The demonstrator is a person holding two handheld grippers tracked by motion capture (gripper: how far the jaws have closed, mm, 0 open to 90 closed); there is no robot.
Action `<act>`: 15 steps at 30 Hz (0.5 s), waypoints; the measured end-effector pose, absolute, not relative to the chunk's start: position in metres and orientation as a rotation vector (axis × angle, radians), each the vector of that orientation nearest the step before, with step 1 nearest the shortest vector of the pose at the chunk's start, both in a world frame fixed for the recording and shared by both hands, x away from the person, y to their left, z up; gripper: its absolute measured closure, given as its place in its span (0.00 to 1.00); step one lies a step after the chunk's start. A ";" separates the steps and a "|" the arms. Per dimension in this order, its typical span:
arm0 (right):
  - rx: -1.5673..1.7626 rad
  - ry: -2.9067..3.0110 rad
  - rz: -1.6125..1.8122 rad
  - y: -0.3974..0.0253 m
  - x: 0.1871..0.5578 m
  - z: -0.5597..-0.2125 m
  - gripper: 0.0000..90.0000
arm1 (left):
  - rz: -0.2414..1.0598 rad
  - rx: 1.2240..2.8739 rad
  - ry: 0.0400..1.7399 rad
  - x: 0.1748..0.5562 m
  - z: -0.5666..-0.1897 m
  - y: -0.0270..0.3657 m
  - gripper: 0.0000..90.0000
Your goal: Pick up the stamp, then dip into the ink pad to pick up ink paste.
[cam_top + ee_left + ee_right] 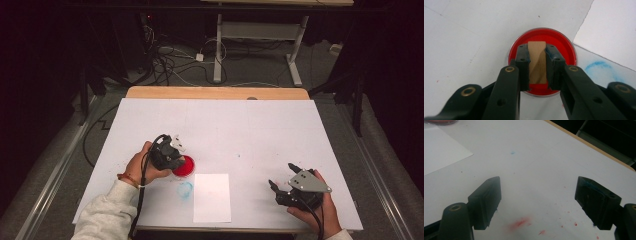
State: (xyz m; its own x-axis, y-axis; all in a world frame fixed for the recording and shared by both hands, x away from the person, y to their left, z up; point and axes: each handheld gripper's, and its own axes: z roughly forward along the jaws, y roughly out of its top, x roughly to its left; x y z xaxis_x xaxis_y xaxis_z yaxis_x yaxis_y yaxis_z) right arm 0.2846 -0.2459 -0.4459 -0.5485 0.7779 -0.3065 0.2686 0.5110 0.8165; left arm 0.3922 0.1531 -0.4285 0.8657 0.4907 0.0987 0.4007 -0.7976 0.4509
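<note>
Wooden block [537, 62] sits clamped in your left gripper [537, 65], pressed down into the red ink dish [564, 42] — likely loading it to stamp the paper sheet [212, 197]; your right gripper [537, 203] waits, jaws wide apart.

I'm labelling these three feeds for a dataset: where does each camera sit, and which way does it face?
High view: above the person's side, looking forward and down on the table; both forearms, hands, left tool, right tool.
Left gripper view: rides the left tool, looking down its jaws shut on a wooden block over the red dish.
Right gripper view: rides the right tool, jaws open over the paint-flecked table.
Shared: the white sheet.
</note>
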 end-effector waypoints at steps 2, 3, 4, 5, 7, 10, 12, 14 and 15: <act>0.857 2.072 0.965 -0.246 0.284 -0.446 0.24 | 0.296 2.619 0.654 0.392 -0.426 0.155 0.81; 0.855 2.073 0.964 -0.246 0.284 -0.446 0.24 | 0.299 2.616 0.658 0.391 -0.425 0.155 0.81; 0.851 2.073 0.962 -0.246 0.284 -0.446 0.24 | 0.290 2.614 0.660 0.391 -0.423 0.157 0.81; 0.850 2.074 0.960 -0.246 0.284 -0.446 0.24 | 0.282 2.607 0.665 0.390 -0.421 0.158 0.81; 0.851 2.071 0.964 -0.246 0.283 -0.445 0.24 | 0.274 2.598 0.673 0.390 -0.417 0.160 0.81; 0.859 2.082 0.960 -0.246 0.285 -0.447 0.24 | 0.264 2.585 0.684 0.389 -0.410 0.163 0.81; 0.859 2.088 0.954 -0.246 0.286 -0.448 0.24 | 0.248 2.561 0.693 0.390 -0.407 0.164 0.81; 0.857 2.089 0.949 -0.245 0.287 -0.449 0.24 | 0.230 2.548 0.692 0.390 -0.404 0.166 0.81; 0.854 2.092 0.946 -0.245 0.287 -0.449 0.24 | 0.226 2.540 0.699 0.391 -0.403 0.166 0.81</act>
